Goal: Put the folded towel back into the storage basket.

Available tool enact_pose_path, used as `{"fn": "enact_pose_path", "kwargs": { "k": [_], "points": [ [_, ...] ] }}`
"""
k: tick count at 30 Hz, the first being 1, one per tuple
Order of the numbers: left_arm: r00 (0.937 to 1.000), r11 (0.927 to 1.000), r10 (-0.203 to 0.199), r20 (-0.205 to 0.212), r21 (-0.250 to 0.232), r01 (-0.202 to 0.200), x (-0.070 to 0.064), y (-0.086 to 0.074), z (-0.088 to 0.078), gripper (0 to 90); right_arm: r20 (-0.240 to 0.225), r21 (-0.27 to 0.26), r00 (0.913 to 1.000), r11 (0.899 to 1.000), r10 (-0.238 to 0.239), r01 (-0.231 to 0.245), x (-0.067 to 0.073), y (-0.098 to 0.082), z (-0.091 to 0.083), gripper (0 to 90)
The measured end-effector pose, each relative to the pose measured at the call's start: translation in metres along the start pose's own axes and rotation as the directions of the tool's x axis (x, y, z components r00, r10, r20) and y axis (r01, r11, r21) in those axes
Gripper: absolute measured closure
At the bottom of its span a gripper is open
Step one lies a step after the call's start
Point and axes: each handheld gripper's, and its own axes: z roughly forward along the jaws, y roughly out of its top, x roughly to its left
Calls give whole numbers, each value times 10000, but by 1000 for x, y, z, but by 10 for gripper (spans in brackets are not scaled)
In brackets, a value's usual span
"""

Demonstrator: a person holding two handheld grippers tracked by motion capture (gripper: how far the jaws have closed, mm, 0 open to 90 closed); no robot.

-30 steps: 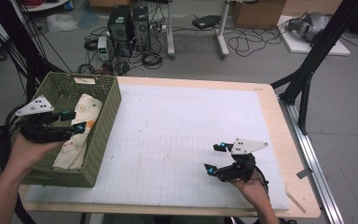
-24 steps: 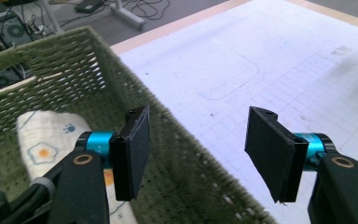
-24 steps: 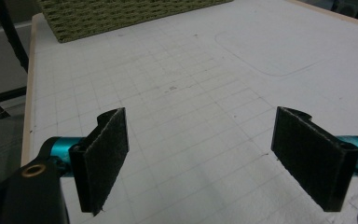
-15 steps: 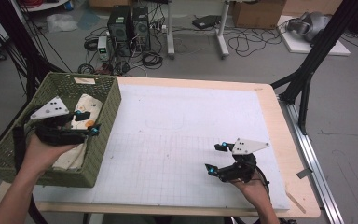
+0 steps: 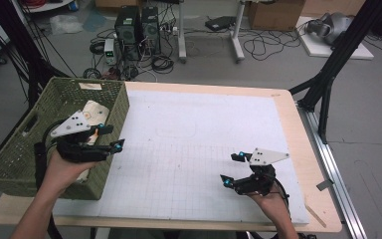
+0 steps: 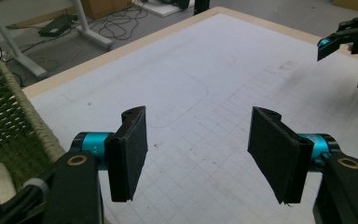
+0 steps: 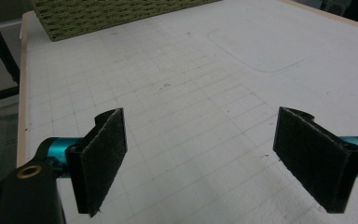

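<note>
One green basket [image 5: 15, 154] stood at the table's left, holding one cream cloth [image 5: 95, 112]. My two tongs, left gripper [image 5: 110, 138] just opening and right gripper [image 5: 231, 169], both gaped wide and empty.

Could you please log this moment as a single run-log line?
left hand-held gripper: jaws just been opening, nothing between them, at green basket edge | right hand-held gripper: open, empty, over white mat | cloth: in basket
</note>
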Motion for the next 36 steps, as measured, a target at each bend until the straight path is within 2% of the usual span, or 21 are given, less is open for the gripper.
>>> {"fn": "enact_pose_path", "kwargs": {
  "k": [8, 17, 22, 27, 32, 36],
  "points": [
    [9999, 9993, 78, 109, -376, -74, -13, -1, 10, 372, 21, 2, 10000, 10000, -49, 49, 2, 2, 0, 166],
    [9990, 9990, 278, 359, -368, -265, -28, -3, 24, 363, 44, 8, 10000, 10000, -50, 50, 3, 2, 0, 164],
    [9984, 9985, 243, 501, -502, -218, -37, -7, 33, 360, 77, 23, 10000, 10000, -57, 56, 3, 1, -1, 164],
    [9980, 9988, 266, 565, -431, -242, -45, -13, 40, 358, 88, 67, 9999, 10000, -57, 56, 2, 0, 0, 164],
    [9946, 9966, 771, 695, -335, -749, -60, -12, 45, 348, 101, 80, 9999, 10000, -38, 37, 2, 0, 0, 163],
    [9951, 9979, 588, 790, -305, -566, -64, -16, 52, 346, 123, 96, 9999, 9999, -110, 108, 3, 0, 1, 164]
  ]
}}
